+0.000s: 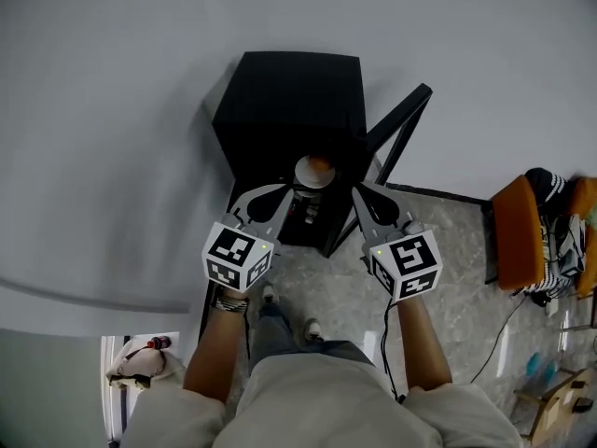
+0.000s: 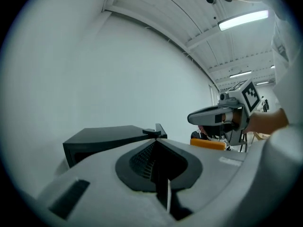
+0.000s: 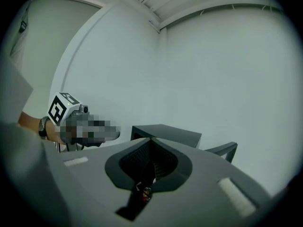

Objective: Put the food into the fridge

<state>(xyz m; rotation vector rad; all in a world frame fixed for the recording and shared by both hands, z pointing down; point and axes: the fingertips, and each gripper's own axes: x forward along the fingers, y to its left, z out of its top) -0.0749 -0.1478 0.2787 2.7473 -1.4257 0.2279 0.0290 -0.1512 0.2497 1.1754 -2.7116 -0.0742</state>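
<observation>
The fridge (image 1: 289, 101) is a small black box standing against a white wall (image 1: 112, 110). Its door (image 1: 396, 129) is swung open to the right. The food (image 1: 314, 168), a round thing with an orange top, sits inside the open front, just under the fridge's top edge. What kind of food it is cannot be told. Just below it lies a smaller dark item (image 1: 308, 211), too small to make out.

The person holds both tools out level in front of the opening, one on each side of the food and apart from it. The left tool (image 2: 156, 138) is clenched. In the left gripper view its two jaws meet at the tips and nothing is between them. The fridge's top shows beyond them to the left. The right tool (image 3: 151, 139) is also clenched and empty. In the right gripper view its jaws are pressed together at the tips, with the fridge straight ahead and the door edge to the right.

In the head view each tool's tip points inward towards the fridge's front, and neither touches the food, the fridge or the door. The two tools are well apart from each other. An orange chair (image 1: 515, 231) with striped cloth on it stands well to the right of the fridge.
</observation>
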